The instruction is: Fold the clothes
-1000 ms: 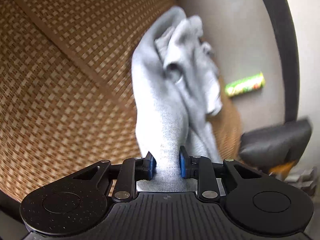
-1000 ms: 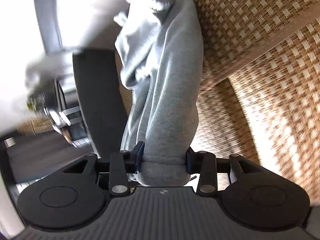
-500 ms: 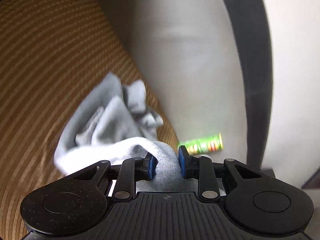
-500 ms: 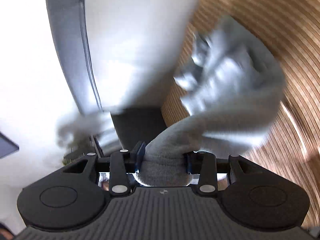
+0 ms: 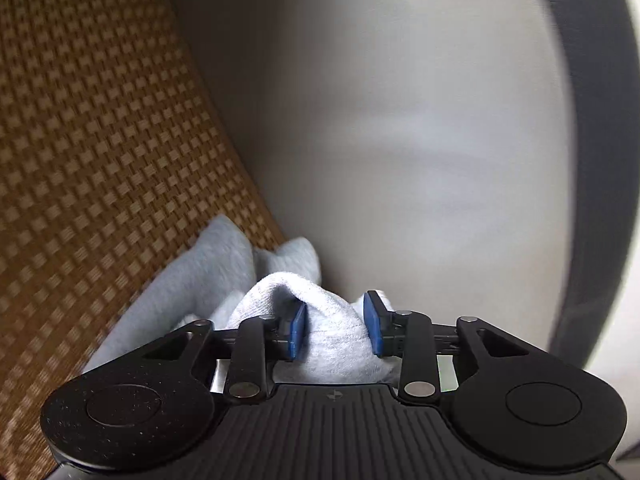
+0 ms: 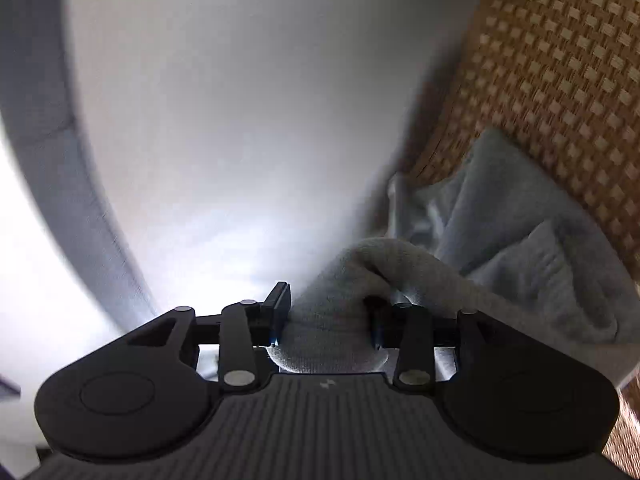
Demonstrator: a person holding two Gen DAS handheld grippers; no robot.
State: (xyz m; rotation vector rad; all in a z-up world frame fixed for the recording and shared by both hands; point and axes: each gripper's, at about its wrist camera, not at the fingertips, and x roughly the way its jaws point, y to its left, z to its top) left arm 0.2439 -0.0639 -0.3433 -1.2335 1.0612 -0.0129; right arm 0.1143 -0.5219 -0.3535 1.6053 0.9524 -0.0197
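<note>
A light grey garment [image 5: 224, 272] lies bunched on a brown woven mat [image 5: 100, 140], close to the mat's edge. A fold of it rises between the blue pads of my left gripper [image 5: 335, 330]. Those jaws are opening, and the cloth still fills the gap and touches both pads. In the right wrist view the same garment [image 6: 520, 240] spreads to the right over the woven mat [image 6: 560, 60]. My right gripper [image 6: 328, 316] is shut on a thick roll of it. The cloth under both grippers is hidden.
A pale, blurred white surface [image 5: 400, 120] runs along the mat's edge, seen again in the right wrist view [image 6: 240, 100]. A curved dark grey band [image 5: 592, 160] bounds it, and the same grey band [image 6: 60, 160] shows at the left of the right wrist view.
Both grippers carried the hanging garment across and down, so it now lies bunched on the mat by the edge. The left jaws have widened slightly. The green tube has gone out of view.
</note>
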